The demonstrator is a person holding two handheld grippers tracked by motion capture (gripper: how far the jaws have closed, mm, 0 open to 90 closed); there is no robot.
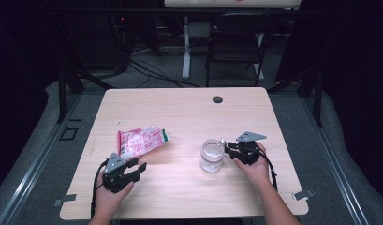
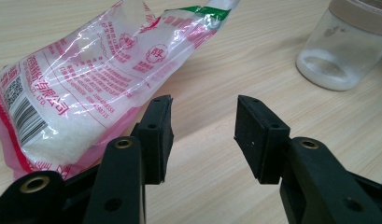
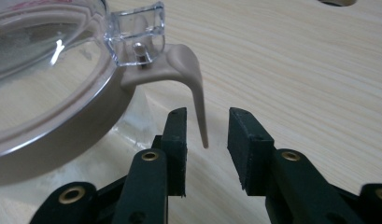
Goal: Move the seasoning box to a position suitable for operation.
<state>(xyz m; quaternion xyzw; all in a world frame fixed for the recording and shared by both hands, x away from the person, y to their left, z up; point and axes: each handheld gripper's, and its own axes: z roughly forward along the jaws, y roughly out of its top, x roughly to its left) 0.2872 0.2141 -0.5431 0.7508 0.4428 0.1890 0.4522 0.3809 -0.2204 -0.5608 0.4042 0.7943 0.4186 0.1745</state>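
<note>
A clear plastic bag of white granules [image 1: 141, 140] with red print lies left of the table's middle. My left gripper [image 1: 135, 168] is open just in front of the bag [image 2: 81, 88], its left jaw beside the bag's near corner. A clear jar [image 1: 212, 155] with a beige-rimmed lid stands right of centre, a little white powder at its bottom [image 2: 340, 56]. My right gripper [image 1: 230, 152] is open at the jar's right side. In the right gripper view the lid's thin beige latch lever [image 3: 197, 102] hangs down between the open jaws, untouched.
The wooden table [image 1: 189, 112] has a round cable hole [image 1: 217, 99] near its far edge. A black folding chair [image 1: 237, 44] and a white desk leg [image 1: 186, 47] stand on the floor beyond. Metal clips [image 1: 303, 194] sit at the near corners.
</note>
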